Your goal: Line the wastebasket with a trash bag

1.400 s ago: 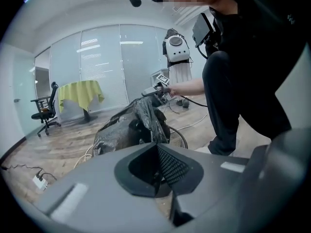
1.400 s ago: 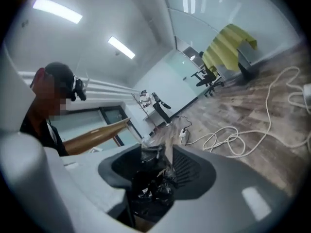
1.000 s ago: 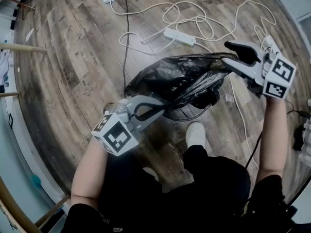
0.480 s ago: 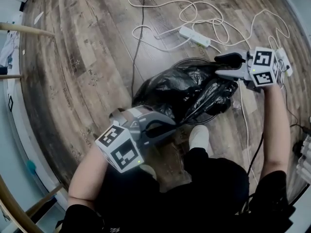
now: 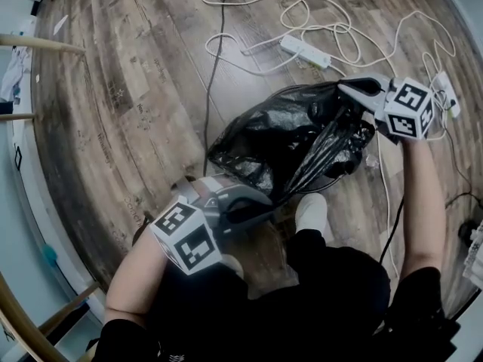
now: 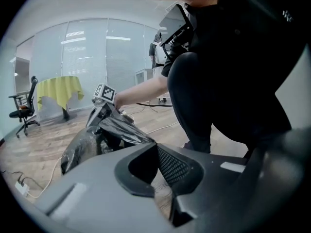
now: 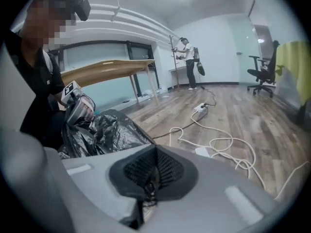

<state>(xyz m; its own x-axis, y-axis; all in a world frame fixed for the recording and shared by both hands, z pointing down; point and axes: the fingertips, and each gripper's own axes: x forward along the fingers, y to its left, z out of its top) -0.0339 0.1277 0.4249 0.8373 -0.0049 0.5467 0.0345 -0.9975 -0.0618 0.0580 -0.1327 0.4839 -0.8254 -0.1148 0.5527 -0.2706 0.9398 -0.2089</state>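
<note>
One trash bag (image 5: pixel 290 138), pinched in left gripper (image 5: pixel 266 204), right gripper (image 5: pixel 346 87) just closed

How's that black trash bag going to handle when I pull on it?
Likely floppy: the trash bag hangs in crumpled folds. Probably light, as the thin film pulls into taut creases. Its glossy sheen suggests it may slip.

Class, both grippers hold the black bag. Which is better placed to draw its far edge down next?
Right, probably. The right gripper, its jaws just closed on the trash bag, pinches its far edge beside the white cables. The left gripper is shut on the near edge, by the person's shoe.
</note>
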